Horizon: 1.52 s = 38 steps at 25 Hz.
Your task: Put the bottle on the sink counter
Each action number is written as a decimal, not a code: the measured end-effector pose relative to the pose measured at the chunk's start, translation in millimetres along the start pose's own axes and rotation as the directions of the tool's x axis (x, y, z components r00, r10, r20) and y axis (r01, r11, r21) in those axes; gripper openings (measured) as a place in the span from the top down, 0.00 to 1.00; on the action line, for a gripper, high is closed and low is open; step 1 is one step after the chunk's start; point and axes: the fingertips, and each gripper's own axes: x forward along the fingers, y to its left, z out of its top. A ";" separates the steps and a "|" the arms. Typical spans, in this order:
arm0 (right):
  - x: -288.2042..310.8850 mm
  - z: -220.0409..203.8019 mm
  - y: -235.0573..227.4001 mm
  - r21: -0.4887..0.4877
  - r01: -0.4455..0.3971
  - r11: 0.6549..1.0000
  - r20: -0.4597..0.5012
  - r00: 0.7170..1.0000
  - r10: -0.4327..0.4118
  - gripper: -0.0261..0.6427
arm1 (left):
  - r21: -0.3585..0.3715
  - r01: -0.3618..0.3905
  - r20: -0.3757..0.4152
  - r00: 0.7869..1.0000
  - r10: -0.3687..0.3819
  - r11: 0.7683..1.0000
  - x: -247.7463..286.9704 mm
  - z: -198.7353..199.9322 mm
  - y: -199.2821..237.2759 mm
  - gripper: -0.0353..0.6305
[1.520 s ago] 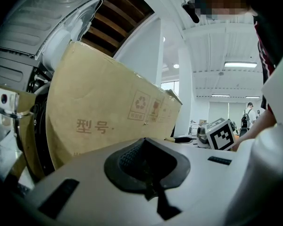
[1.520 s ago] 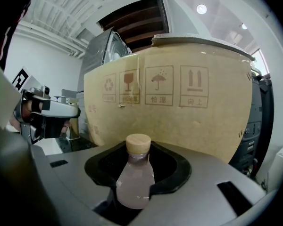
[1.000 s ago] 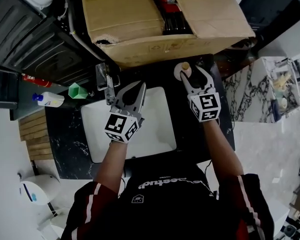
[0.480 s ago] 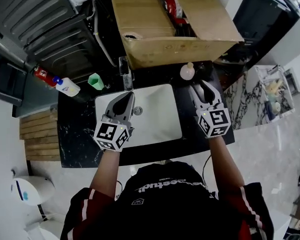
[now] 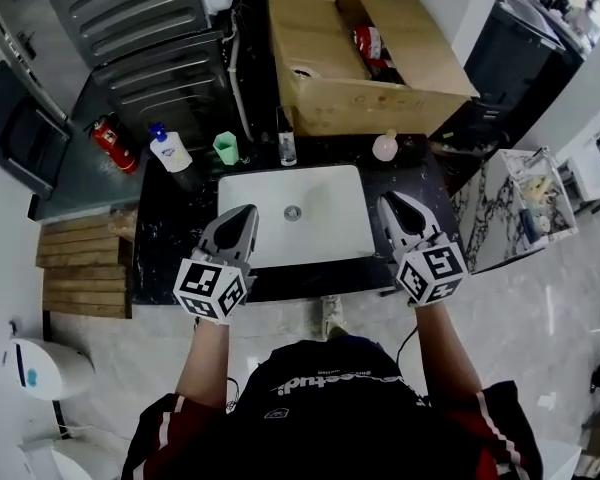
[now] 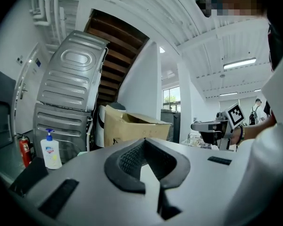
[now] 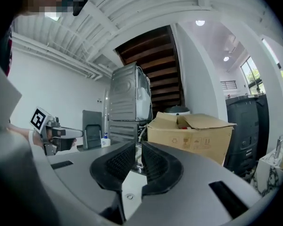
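Note:
The bottle (image 5: 384, 146), round and pale pink with a tan cap, stands upright on the black sink counter (image 5: 426, 173), right of the white basin (image 5: 332, 218) and in front of the cardboard box (image 5: 365, 63). My right gripper (image 5: 390, 203) hovers near the counter's front, well clear of the bottle. Its jaws are closing, with a narrow gap and nothing between them in the right gripper view (image 7: 137, 145). My left gripper (image 5: 242, 214) hangs over the basin's front left corner. Its jaws meet at the tips, empty, in the left gripper view (image 6: 144, 142).
Along the back of the counter stand a faucet (image 5: 286, 138), a green cup (image 5: 226, 148) and a blue-pump soap bottle (image 5: 168, 149). A red fire extinguisher (image 5: 109, 145) and grey appliances (image 5: 140, 28) are at the left. A marble-topped stand (image 5: 510, 208) is to the right.
My right gripper let go of the bottle, leaving it on the counter, and its jaws narrowed. Both grippers drew back toward the counter's front edge.

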 end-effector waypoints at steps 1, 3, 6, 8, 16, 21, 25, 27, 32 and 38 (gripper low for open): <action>-7.0 1.4 11.7 -0.003 -0.006 1.000 -0.005 1.000 0.006 0.86 | -0.003 0.002 0.002 1.000 -0.002 1.000 -10.9 1.6 -3.1 0.93; -19.6 5.3 34.8 -0.012 -0.022 1.000 -0.010 1.000 0.022 0.88 | -0.007 0.012 0.006 1.000 -0.012 1.000 -29.1 5.1 -10.3 0.93; -34.5 13.5 66.9 -0.011 -0.059 0.998 -0.006 0.998 0.059 0.89 | -0.016 0.022 0.007 1.000 -0.022 1.000 -48.7 10.9 -19.7 0.93; -41.0 19.6 84.4 -0.003 -0.089 0.996 -0.003 0.996 0.089 0.89 | -0.022 0.022 0.010 1.000 -0.022 1.000 -58.0 16.5 -24.8 0.93; -54.3 44.9 110.9 0.006 -0.161 0.987 0.019 0.987 0.161 0.89 | -0.030 0.023 0.046 0.999 -0.021 0.999 -72.6 38.5 -48.1 0.93; -56.3 49.1 111.6 -0.005 -0.184 0.983 0.026 0.983 0.184 0.89 | -0.013 0.011 0.074 0.997 -0.010 1.000 -70.2 50.5 -58.0 0.93; -59.7 50.6 108.2 -0.011 -0.180 0.984 0.029 0.983 0.180 0.90 | -0.003 -0.005 0.073 0.997 0.005 1.000 -66.9 51.4 -63.6 0.93; -60.6 51.6 106.7 -0.017 -0.177 0.984 0.030 0.984 0.178 0.90 | 0.002 -0.012 0.076 0.997 0.012 1.000 -66.2 51.9 -64.9 0.93; -61.6 49.2 103.3 -0.008 -0.169 0.986 0.027 0.985 0.169 0.90 | 0.006 -0.019 0.068 0.997 0.018 1.000 -67.2 50.9 -66.1 0.93; -63.1 47.8 99.6 -0.007 -0.157 0.988 0.021 0.987 0.157 0.90 | 0.009 -0.017 0.070 0.997 0.017 1.000 -67.8 51.9 -68.2 0.93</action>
